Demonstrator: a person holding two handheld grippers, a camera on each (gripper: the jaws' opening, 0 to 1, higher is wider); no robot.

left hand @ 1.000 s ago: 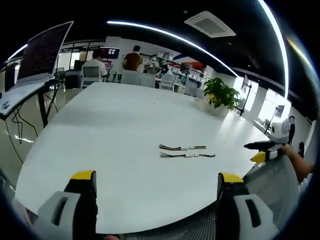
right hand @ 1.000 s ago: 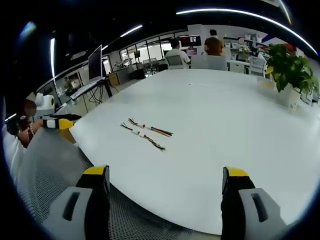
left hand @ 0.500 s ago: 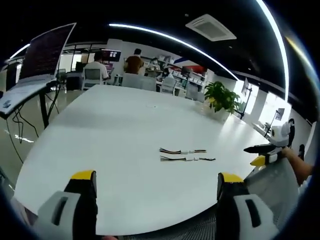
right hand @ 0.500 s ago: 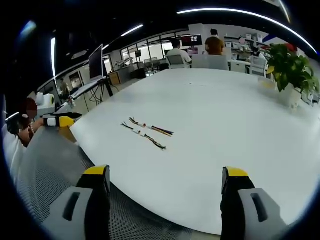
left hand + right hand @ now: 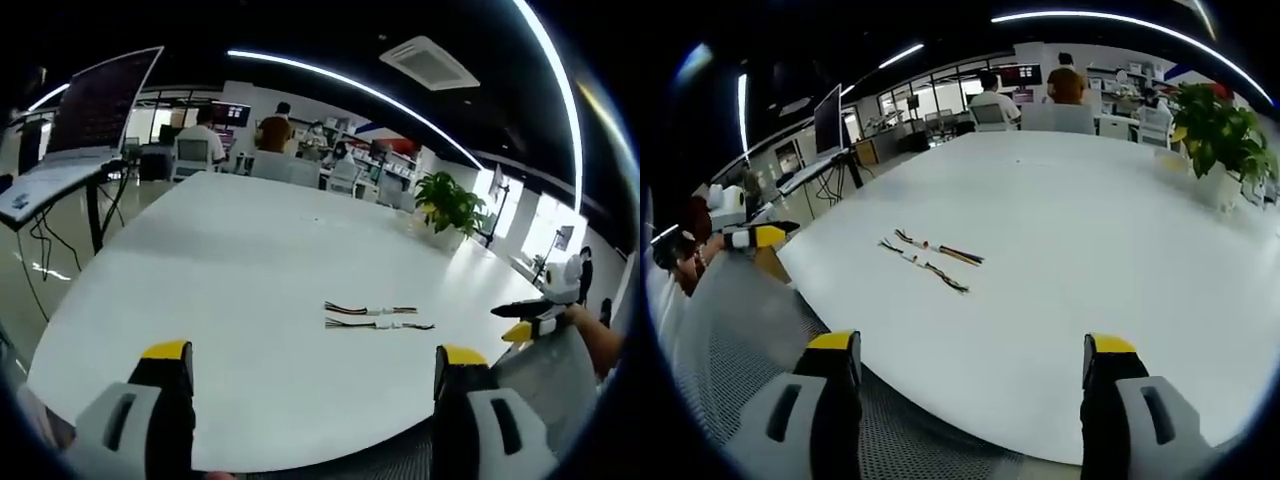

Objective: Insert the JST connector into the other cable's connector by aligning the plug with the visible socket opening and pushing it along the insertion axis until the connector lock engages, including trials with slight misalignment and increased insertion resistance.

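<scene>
**Cables untouched, both tongs wide and empty**

Two short cable assemblies [image 5: 378, 317] lay side by side, nearly parallel and just apart, on the white surface [image 5: 230, 280] toward its near edge. Each showed a pale connector body mid-length with coloured wires either side; whether plug and socket were already mated was too small to tell. In the right gripper view the same pair [image 5: 926, 261] ran diagonally, left of centre.

The left tongs [image 5: 312, 400] hung short of the surface edge, jaws spread wide, holding nothing. The right tongs [image 5: 968, 395] were likewise spread wide and empty, well apart from the cables.

Judgement: the approach had not begun. Doing it well would likely mean each tongs taking one cable close behind its connector body, so the plug cannot swivel, then squaring plug to socket before pushing straight along the axis.

The left gripper view caught the right tongs [image 5: 522, 320] from the side at its right margin, and a potted plant [image 5: 447, 206]. The right gripper view caught the left tongs [image 5: 755, 237] at its left margin, over a mesh chair back [image 5: 735, 330].
</scene>
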